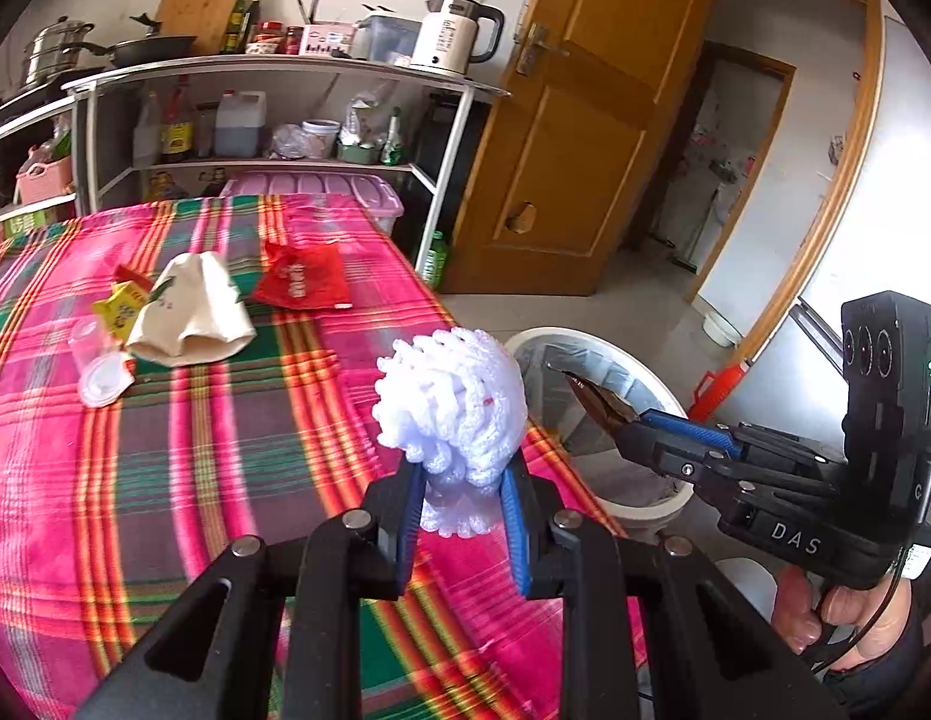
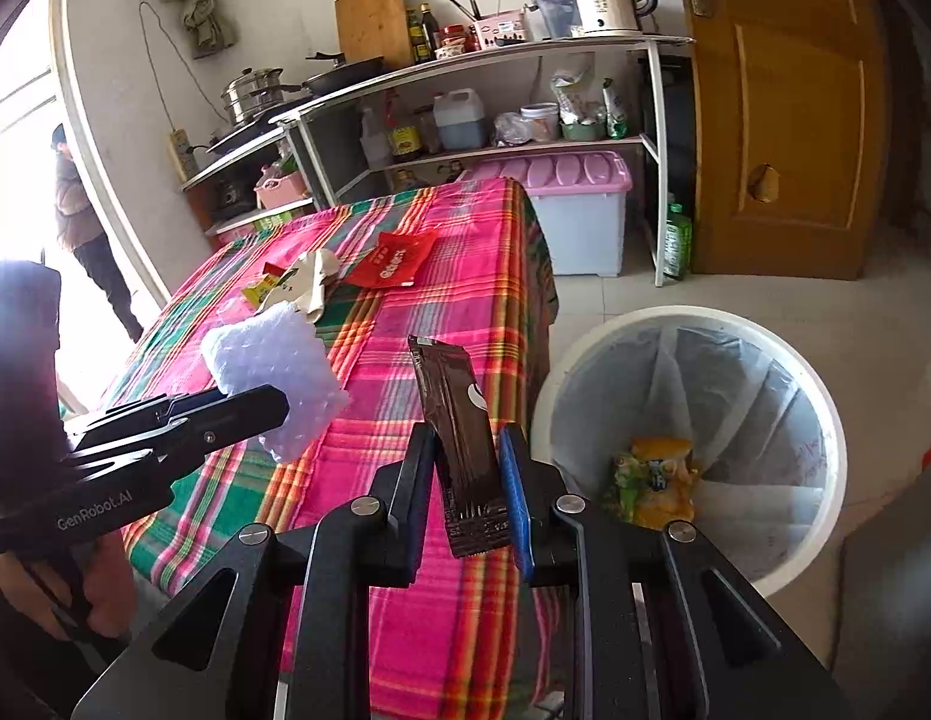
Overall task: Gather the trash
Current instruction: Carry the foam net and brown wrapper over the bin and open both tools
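My left gripper (image 1: 462, 480) is shut on a white foam fruit net (image 1: 453, 402), held above the right edge of the plaid-covered table (image 1: 165, 480). The same net (image 2: 273, 372) shows at the left of the right wrist view, in the left gripper (image 2: 279, 414). My right gripper (image 2: 468, 474) is shut on a brown sachet wrapper (image 2: 459, 438), which stands upright between the pads over the table's edge. In the left wrist view the right gripper (image 1: 633, 420) holds that wrapper (image 1: 597, 396) over the white bin (image 1: 645, 498). The lined bin (image 2: 789, 360) holds a yellow-green packet (image 2: 657, 480).
On the table lie a red packet (image 1: 303, 282), a cream cloth bag (image 1: 195, 312), a yellow wrapper (image 1: 120, 306) and a clear plastic cup (image 1: 96, 360). A shelf with kitchenware (image 1: 273, 114), a pink-lidded box (image 2: 573, 210) and a wooden door (image 1: 585, 138) stand behind. A person (image 2: 81, 222) stands at the doorway.
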Demonstrator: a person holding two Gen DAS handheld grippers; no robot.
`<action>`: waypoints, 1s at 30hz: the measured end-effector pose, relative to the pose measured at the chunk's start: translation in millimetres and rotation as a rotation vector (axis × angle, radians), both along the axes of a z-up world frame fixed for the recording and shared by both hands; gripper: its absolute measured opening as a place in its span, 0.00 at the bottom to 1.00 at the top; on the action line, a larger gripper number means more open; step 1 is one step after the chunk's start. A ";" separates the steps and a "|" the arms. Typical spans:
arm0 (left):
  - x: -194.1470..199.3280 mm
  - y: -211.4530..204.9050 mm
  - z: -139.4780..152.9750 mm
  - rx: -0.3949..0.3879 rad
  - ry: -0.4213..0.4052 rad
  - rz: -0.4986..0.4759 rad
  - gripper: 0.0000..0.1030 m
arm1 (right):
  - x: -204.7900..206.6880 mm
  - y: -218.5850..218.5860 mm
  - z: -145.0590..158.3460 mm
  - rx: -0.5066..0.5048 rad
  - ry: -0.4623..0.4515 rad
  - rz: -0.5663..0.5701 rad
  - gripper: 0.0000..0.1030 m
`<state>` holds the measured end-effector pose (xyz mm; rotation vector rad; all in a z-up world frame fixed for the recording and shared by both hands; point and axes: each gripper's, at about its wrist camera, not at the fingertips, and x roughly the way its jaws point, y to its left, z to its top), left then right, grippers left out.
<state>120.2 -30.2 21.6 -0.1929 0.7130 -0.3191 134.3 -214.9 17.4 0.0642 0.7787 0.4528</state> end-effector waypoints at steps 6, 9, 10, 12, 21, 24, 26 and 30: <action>15.9 -32.4 1.7 0.008 -0.003 -0.066 0.24 | 1.3 -35.2 -3.4 0.019 0.009 -0.077 0.23; 23.4 -47.4 -0.2 0.009 0.005 -0.097 0.24 | 3.5 -51.1 -7.3 0.025 0.021 -0.115 0.23; 25.6 -52.6 -1.1 0.011 0.008 -0.107 0.24 | 4.7 -55.5 -8.2 0.027 0.025 -0.124 0.23; 29.9 -63.1 -3.0 0.014 0.012 -0.126 0.24 | 6.1 -64.6 -10.9 0.030 0.032 -0.144 0.23; 53.4 -94.8 -14.5 0.019 0.050 -0.175 0.24 | 12.7 -90.7 -23.1 0.033 0.062 -0.203 0.23; 60.5 -103.7 -19.1 0.021 0.067 -0.188 0.25 | 16.7 -99.0 -27.8 0.037 0.076 -0.225 0.23; 64.9 -108.8 -23.3 0.024 0.081 -0.186 0.26 | 19.0 -104.5 -31.3 0.041 0.088 -0.240 0.23; 74.4 -118.6 -28.6 0.023 0.100 -0.193 0.26 | 24.4 -113.7 -38.9 0.050 0.115 -0.266 0.23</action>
